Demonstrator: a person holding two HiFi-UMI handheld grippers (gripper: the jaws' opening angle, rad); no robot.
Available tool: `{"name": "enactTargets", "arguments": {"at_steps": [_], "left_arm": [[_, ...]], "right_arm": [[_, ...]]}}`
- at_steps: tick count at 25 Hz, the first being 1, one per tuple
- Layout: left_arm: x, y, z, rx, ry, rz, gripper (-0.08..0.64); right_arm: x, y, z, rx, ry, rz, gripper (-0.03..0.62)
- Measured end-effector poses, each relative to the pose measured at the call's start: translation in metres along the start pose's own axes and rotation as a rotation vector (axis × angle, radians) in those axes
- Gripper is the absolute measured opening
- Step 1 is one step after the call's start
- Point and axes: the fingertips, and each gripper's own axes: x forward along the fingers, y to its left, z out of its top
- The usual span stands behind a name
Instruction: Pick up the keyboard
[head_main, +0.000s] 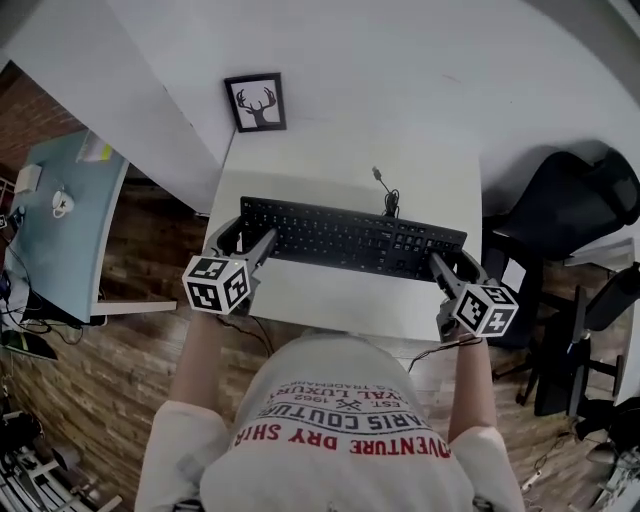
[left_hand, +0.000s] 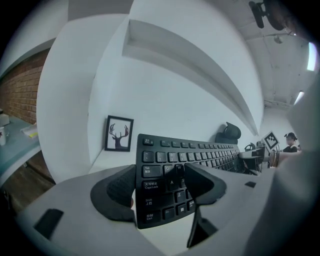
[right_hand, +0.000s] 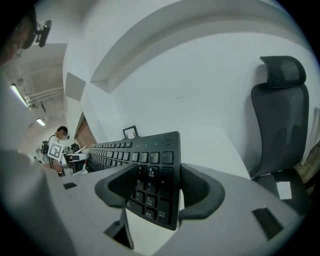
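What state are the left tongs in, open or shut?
Shut on the flat black computer keyboard: in the left gripper view, the left tongs clamp its left end from both faces.

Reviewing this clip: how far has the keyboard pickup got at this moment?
Done: both ends are gripped. The left claw is shut on the keyboard's Caps Lock end, the right claw on its numpad end. In hand: the lift itself; the keyboard lies across the white table, and whether it has cleared the surface cannot be told. Left: probably raising it clear, with its cable behind.
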Motion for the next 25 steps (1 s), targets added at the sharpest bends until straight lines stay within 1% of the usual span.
{"name": "enactTargets", "arguments": {"at_steps": [5,6,7,8,9,10,11,12,13,14,19,25], "left_arm": [[-0.002,-0.009,0.064,0.065,-0.099,0.001,0.314],[0.003,-0.006,0.065,0.074,-0.111,0.000,0.314],[0.009,0.000,0.048,0.070,-0.097,-0.003,0.314],[0.009,0.005,0.006,0.046,-0.039,-0.008,0.314],[-0.002,0.008,-0.058,-0.001,0.066,-0.016,0.314],[-0.018,0.008,-0.128,-0.056,0.190,-0.024,0.314],[-0.030,0.009,-0.186,-0.102,0.291,-0.030,0.314],[-0.032,0.014,-0.220,-0.125,0.344,-0.033,0.314],[-0.026,0.019,-0.233,-0.129,0.354,-0.033,0.314],[-0.017,0.023,-0.231,-0.123,0.341,-0.032,0.314],[0.000,0.021,-0.191,-0.102,0.264,-0.027,0.314],[0.011,0.019,-0.169,-0.085,0.227,-0.026,0.314]], "right_arm": [[-0.006,0.005,0.055,-0.023,-0.095,0.013,0.282],[0.000,0.003,0.055,-0.027,-0.108,0.014,0.281],[0.007,0.000,0.039,-0.020,-0.098,0.010,0.282],[0.007,-0.002,-0.003,0.010,-0.046,-0.005,0.281],[-0.002,0.000,-0.067,0.063,0.052,-0.030,0.281],[-0.016,0.003,-0.137,0.128,0.171,-0.058,0.281],[-0.026,0.006,-0.194,0.181,0.270,-0.080,0.281],[-0.026,0.005,-0.228,0.210,0.324,-0.091,0.282],[-0.017,0.001,-0.239,0.216,0.338,-0.093,0.281],[-0.008,-0.004,-0.237,0.208,0.329,-0.089,0.282],[0.005,-0.012,-0.187,0.141,0.264,-0.073,0.282],[0.012,-0.019,-0.163,0.116,0.232,-0.063,0.282]]}}
